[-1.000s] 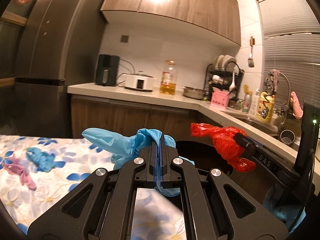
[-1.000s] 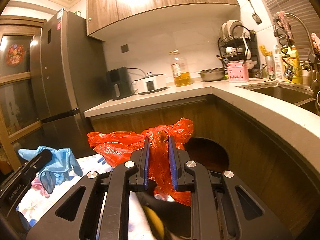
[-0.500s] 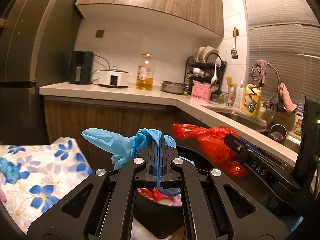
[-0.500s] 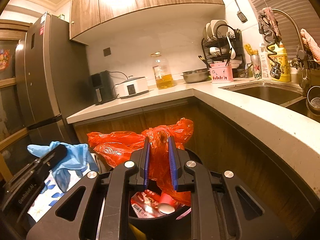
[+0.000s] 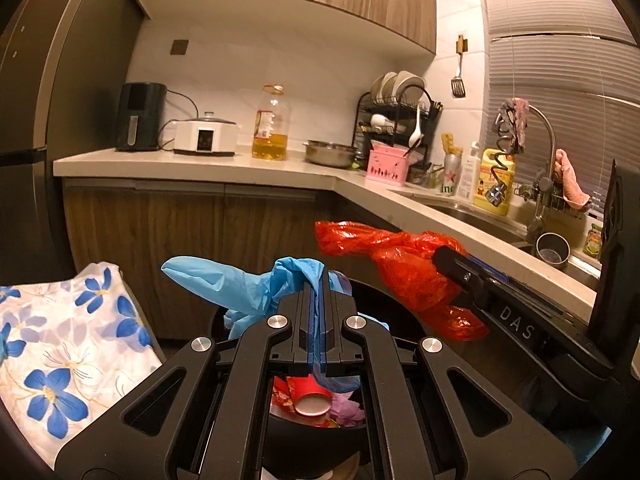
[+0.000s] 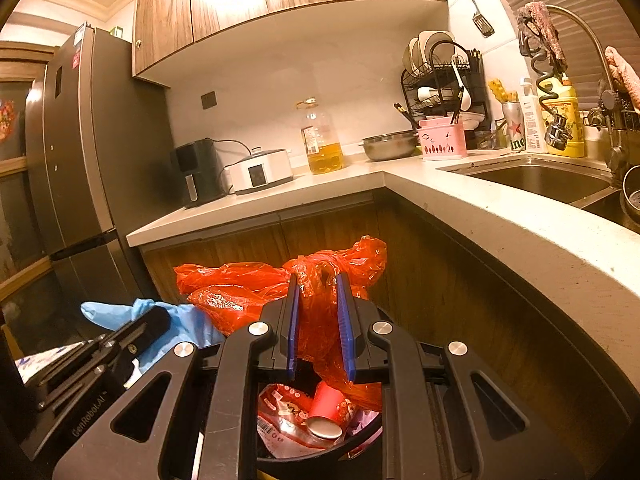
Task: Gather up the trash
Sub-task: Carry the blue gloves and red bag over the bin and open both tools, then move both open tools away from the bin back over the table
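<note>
My left gripper is shut on a blue rubber glove and holds it over a black trash bin. My right gripper is shut on a crumpled red plastic bag, also above the bin. In the left wrist view the red bag hangs to the right with the right gripper's finger on it. In the right wrist view the glove shows at the left. The bin holds a red paper cup and wrappers.
A table with a blue-flowered cloth is at the left. Wooden cabinets under a pale L-shaped counter stand behind and right of the bin. The counter carries an oil bottle, a cooker, a dish rack and a sink. A fridge stands left.
Both grippers have moved right, off the table and over the trash bin, still holding the glove and the red bag. The bin's contents have come into view below them.
</note>
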The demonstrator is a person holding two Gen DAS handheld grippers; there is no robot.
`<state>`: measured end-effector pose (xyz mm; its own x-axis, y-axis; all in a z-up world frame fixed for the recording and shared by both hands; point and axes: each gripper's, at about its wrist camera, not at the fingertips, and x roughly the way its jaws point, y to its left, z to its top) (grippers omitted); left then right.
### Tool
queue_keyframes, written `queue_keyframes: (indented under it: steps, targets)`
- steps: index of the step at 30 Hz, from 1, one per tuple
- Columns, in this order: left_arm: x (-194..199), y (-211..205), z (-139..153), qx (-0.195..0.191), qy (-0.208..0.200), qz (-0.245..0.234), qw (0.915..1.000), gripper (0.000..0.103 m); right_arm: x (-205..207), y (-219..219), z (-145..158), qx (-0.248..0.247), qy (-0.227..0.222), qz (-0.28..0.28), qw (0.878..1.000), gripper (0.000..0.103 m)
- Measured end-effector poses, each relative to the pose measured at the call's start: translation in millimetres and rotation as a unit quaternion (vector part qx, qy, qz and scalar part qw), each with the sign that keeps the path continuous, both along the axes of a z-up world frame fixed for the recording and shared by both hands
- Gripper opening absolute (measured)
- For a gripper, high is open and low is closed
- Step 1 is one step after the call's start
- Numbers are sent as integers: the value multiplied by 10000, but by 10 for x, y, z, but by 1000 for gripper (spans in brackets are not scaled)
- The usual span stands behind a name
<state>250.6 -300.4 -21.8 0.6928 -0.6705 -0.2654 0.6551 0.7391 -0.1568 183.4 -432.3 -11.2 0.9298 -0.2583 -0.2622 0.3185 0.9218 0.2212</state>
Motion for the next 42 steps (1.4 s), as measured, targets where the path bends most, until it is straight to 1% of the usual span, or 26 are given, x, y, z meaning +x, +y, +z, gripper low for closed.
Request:
queue_keyframes:
  steps: [6, 9, 11, 12, 13, 14, 15, 16, 17, 19, 21, 26, 31, 33, 35, 40, 42]
  targets:
    - [67, -98, -78, 133, 70, -48, 9999, 0, 69, -30, -14, -34, -74, 131, 9999, 21]
    - [80, -108, -117, 140, 97, -31, 9998, 1, 105, -30, -30, -25, -77, 211, 9997, 22]
    - [109, -108, -134, 140, 140, -31, 9998, 1, 128, -40, -36, -22, -76, 238, 9997, 27]
    - [126, -119, -136, 150, 178, -42, 9997, 5, 143, -52, -50, 1, -65, 269, 9996, 30]
    - [146, -127, -150, 172, 225, -57, 9996, 15, 155, -69, -60, 35, -52, 283, 9996, 38]
    - [155, -129, -160, 181, 241, -56, 9995, 22, 161, -92, -68, 62, -52, 289, 9995, 44]
    - [158, -127, -173, 183, 247, -64, 9995, 38, 167, -107, -78, 78, -56, 281, 9996, 47]
    - [160, -124, -186, 176, 243, -58, 9995, 51, 172, -115, -83, 82, -54, 277, 9996, 49]
    - [156, -109, -198, 146, 219, -32, 9996, 54, 177, -123, -92, 83, -41, 265, 9996, 49]
    - [152, -84, -216, 118, 203, -17, 9997, 64, 185, -137, -109, 95, -7, 248, 9996, 49]
    - [160, -64, -233, 89, 233, -38, 9997, 68, 181, -155, -128, 119, 22, 222, 9997, 51]
    - [177, -38, -263, 85, 340, -113, 9993, 72, 157, -198, -146, 184, 47, 141, 9997, 55]
    - [155, 39, -296, 85, 410, 8, 9991, 73, 127, -206, -149, 194, 68, 127, 9997, 55]
    - [139, 85, -303, 89, 422, 79, 9990, 74, 118, -200, -145, 189, 83, 126, 9997, 57]
    - [127, 154, -308, 95, 454, 227, 9987, 75, 102, -171, -143, 183, 83, 134, 9997, 61]
    - [91, 350, -306, 163, 539, 678, 9961, 83, 53, -100, -127, 175, 83, 190, 9996, 66]
    - [77, 428, -292, 219, 545, 869, 9945, 84, 30, -47, -116, 146, 88, 231, 9996, 68]
